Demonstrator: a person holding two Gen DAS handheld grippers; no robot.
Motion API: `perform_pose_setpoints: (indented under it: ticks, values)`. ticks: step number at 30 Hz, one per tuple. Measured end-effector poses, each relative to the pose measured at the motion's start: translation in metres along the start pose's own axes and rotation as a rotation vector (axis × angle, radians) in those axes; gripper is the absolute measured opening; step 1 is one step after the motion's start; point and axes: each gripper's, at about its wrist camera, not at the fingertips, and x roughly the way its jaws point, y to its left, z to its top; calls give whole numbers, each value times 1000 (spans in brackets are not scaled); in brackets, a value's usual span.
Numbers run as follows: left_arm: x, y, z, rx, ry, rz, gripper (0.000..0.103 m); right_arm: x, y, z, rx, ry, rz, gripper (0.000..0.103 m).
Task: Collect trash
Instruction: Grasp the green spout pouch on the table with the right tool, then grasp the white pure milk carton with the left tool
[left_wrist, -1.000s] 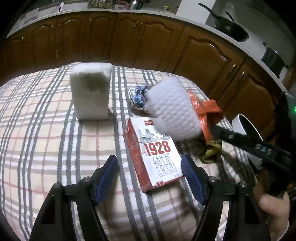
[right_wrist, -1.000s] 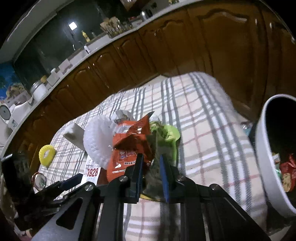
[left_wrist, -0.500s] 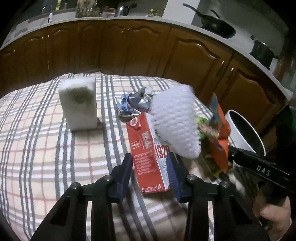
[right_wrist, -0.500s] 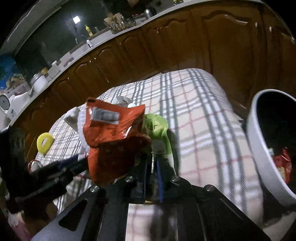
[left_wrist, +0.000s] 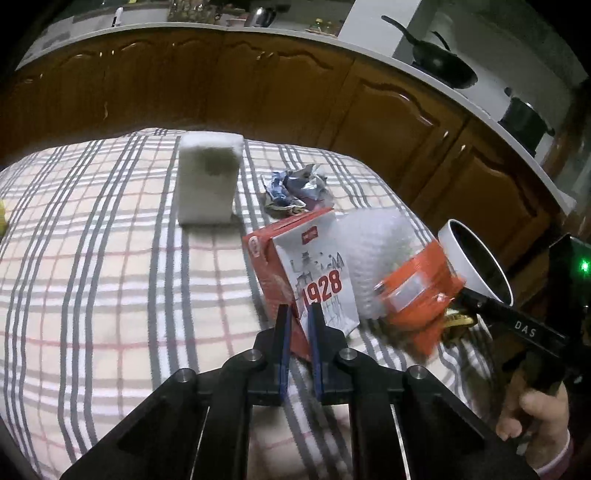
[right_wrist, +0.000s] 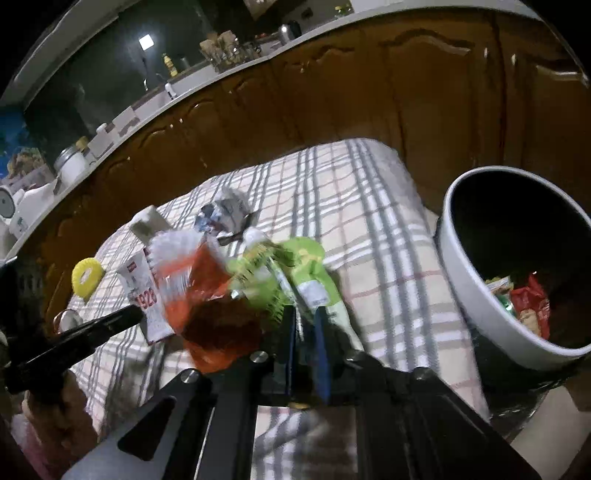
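- Left wrist view: left gripper (left_wrist: 298, 325) clamped on the carton's (left_wrist: 314, 275) lower corner; carton lifted off the checked cloth (left_wrist: 110, 288), long axis near upright, red top leaning back toward the foil (left_wrist: 295, 186); foam block (left_wrist: 207, 182) stands behind.
- Right wrist view: right gripper (right_wrist: 304, 332) pinches a green wrapper (right_wrist: 306, 273), jaws easing open; wrapper runs lengthwise away from the fingers; orange bag (right_wrist: 207, 295) hangs beside; bin (right_wrist: 480, 295) at right.

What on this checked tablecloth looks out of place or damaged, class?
A crumpled foil wrapper lies loose on the tablecloth near the upright white foam block, not in the bin. The 1928 carton is tilted, pinched in the left gripper.
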Motion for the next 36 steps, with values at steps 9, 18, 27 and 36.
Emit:
perform_pose_setpoints:
  ticks: [9, 18, 27, 36]
  values:
    - [7, 1, -1, -34, 11, 4, 41, 12, 6, -3, -12, 15, -23, 26]
    - [41, 6, 13, -129, 39, 23, 74, 22, 5, -6, -33, 27, -26, 14]
    - [65, 8, 28, -169, 26, 25, 76, 19, -1, -8, -11, 20, 3, 12]
    - [46, -12, 17, -7, 3, 53, 46, 7, 0, -8, -8, -6, 13, 9]
